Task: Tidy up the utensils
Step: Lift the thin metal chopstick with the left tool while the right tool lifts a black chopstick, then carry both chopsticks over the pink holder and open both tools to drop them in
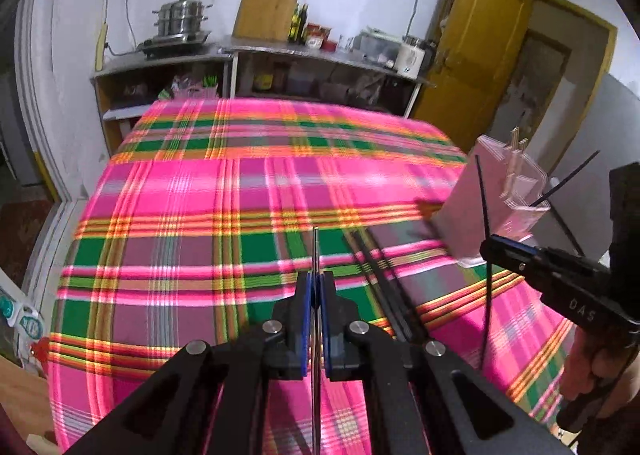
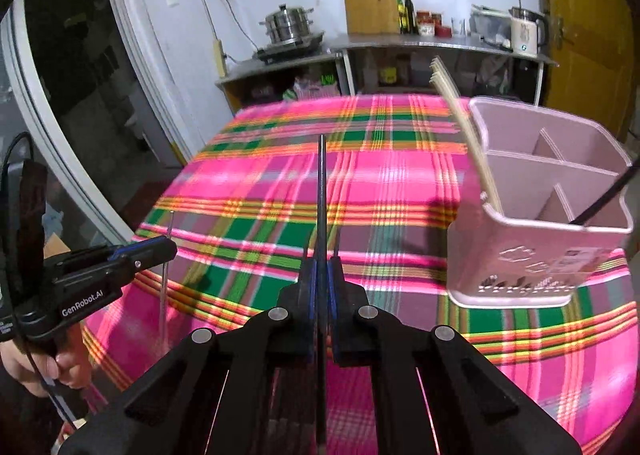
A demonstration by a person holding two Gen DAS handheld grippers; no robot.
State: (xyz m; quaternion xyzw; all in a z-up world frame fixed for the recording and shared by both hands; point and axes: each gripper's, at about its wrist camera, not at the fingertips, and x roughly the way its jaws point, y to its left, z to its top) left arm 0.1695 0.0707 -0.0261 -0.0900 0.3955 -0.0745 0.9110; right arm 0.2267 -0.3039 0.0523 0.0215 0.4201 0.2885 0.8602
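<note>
Chopsticks here are thin, stiff and light, and smooth enough to swivel or slip in a pinch, so a hold near the middle of the shaft seems safest. The left gripper (image 1: 316, 283) is clamped on a slim silver metal chopstick (image 1: 315, 251), which runs straight forward between its blue pads. The right gripper (image 2: 322, 275) is closed on a thin black chopstick (image 2: 321, 183) in the same way. Both sticks are held above the pink and green plaid tablecloth (image 2: 280, 191). The pink plastic utensil holder with compartments (image 2: 532, 255) stands on the cloth to the right of both grippers, near but apart; pale wooden chopsticks (image 2: 464, 123) already lean in it.
</note>
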